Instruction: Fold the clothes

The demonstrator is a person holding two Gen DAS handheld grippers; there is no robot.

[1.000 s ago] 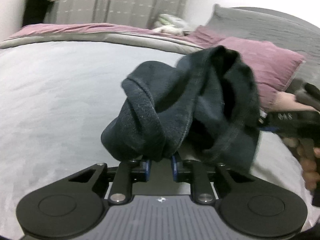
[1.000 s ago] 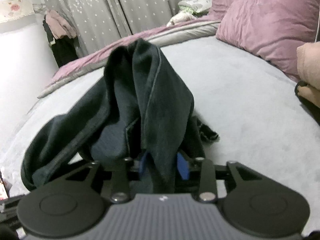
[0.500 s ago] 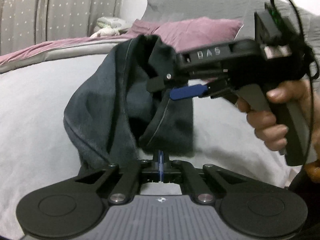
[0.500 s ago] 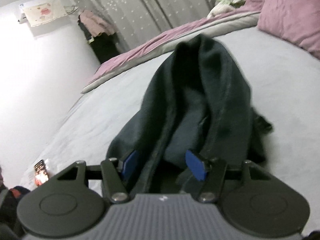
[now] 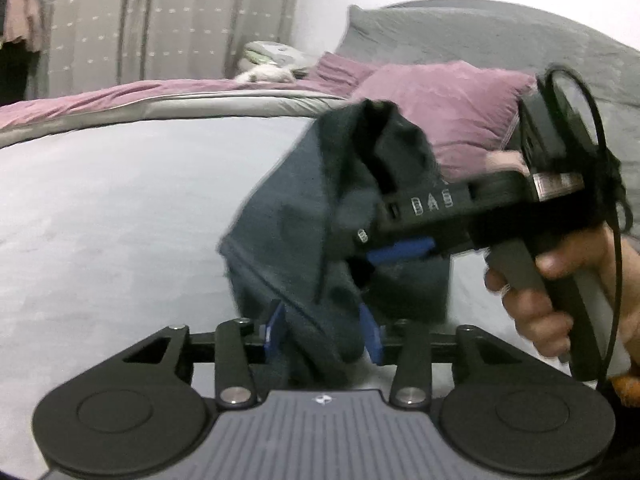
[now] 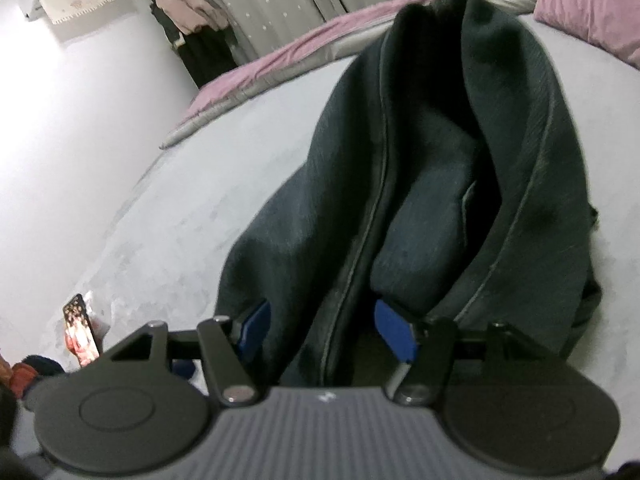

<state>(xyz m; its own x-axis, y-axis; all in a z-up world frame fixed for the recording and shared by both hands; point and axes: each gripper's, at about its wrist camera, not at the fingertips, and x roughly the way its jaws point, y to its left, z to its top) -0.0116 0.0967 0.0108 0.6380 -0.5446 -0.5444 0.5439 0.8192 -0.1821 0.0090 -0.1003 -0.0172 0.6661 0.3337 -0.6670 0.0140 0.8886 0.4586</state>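
A dark blue-grey garment (image 5: 304, 216) hangs bunched above the grey bed (image 5: 120, 208). In the left wrist view its lower folds drop between the wide-apart blue pads of my left gripper (image 5: 322, 330), which is open. My right gripper (image 5: 364, 240) comes in from the right, held by a hand (image 5: 560, 280), and its fingers reach into the cloth. In the right wrist view the garment (image 6: 460, 160) rises to a peak with a seam running down it. It falls between the spread pads of my right gripper (image 6: 325, 334), which is open. Where the cloth is supported is hidden.
Purple pillows (image 5: 448, 104) and a grey headboard stand at the far right of the bed. A purple-and-grey quilt runs along the far edge below dotted curtains. A phone (image 6: 80, 332) lies at the bed's near left edge, and clothes hang by the wall.
My left gripper was shut on the cloth and its pads have now spread wide. The right gripper's pads widened from a narrow grip. The right gripper swung in close on the right.
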